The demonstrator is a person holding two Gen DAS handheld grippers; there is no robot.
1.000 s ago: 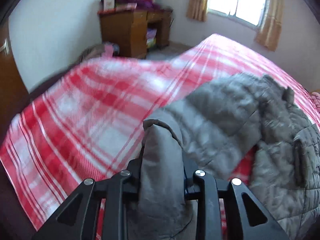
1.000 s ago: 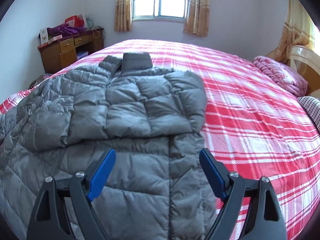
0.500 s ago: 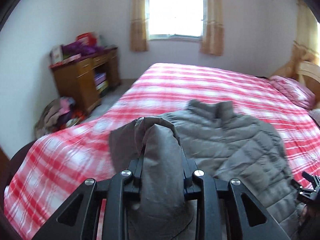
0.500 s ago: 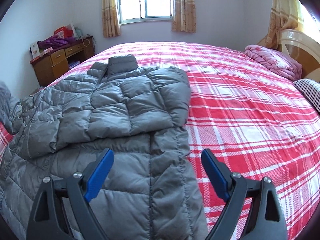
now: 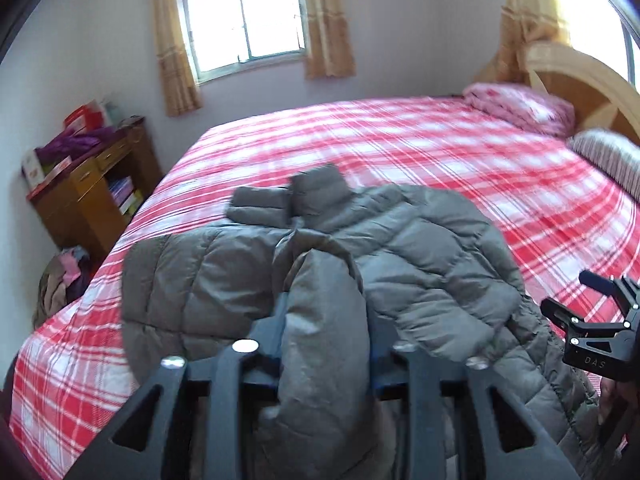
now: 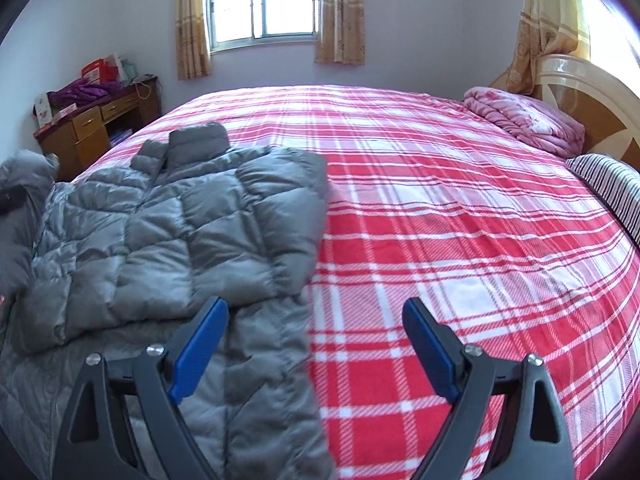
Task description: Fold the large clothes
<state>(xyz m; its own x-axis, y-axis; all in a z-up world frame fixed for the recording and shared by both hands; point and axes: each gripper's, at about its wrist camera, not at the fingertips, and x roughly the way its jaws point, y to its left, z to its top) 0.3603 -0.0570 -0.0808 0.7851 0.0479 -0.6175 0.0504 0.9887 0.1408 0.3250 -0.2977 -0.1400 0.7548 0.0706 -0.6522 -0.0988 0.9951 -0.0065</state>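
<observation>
A grey puffer jacket [image 6: 168, 232] lies on the red plaid bed [image 6: 440, 208], collar toward the window, its right sleeve folded across the chest. My left gripper [image 5: 326, 320] is shut on the jacket's left sleeve [image 5: 324, 340] and holds it lifted over the jacket body [image 5: 420, 248]. The raised sleeve also shows at the left edge of the right wrist view [image 6: 20, 184]. My right gripper [image 6: 316, 344] is open and empty, above the jacket's lower right edge. It also appears at the right of the left wrist view [image 5: 600, 328].
A pink folded quilt [image 6: 524, 120] and a striped pillow [image 6: 612, 188] lie by the wooden headboard [image 6: 592, 92]. A wooden desk [image 6: 88, 128] with clutter stands left of the bed. A pile of clothes [image 5: 60, 284] lies on the floor.
My left gripper has swung the held sleeve rightward, from beside the bed to over the jacket. My right gripper has shifted right, toward the jacket's edge, still open.
</observation>
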